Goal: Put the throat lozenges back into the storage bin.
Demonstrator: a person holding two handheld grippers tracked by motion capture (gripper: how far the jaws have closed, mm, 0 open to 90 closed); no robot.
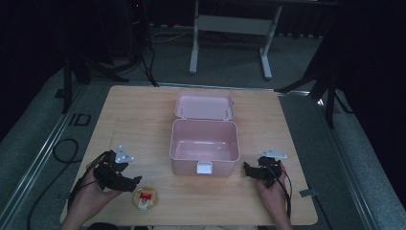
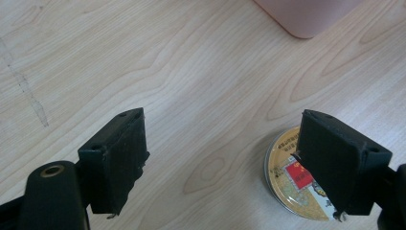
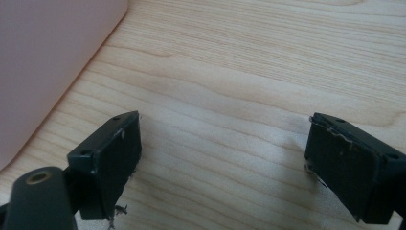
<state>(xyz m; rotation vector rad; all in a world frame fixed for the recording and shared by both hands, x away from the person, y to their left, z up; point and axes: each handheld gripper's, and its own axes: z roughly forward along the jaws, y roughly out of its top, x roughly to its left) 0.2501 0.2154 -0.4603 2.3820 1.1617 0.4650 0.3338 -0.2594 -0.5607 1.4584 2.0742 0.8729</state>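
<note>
a pink box (image 1: 204, 146) is sitting open mid-table (image 1: 143, 110), its lid (image 1: 204, 106) lying back behind it. the left gripper (image 1: 125, 181) is hovering low near the front edge, jaws spread wide and holding nothing, with a round yellow tin (image 1: 145, 198) lying flat just beside it; in the left gripper view the tin (image 2: 292, 184) is peeking out behind one jaw. the right gripper (image 1: 250, 170) is waiting just right of the box, jaws gaping wide over bare wood.
</note>
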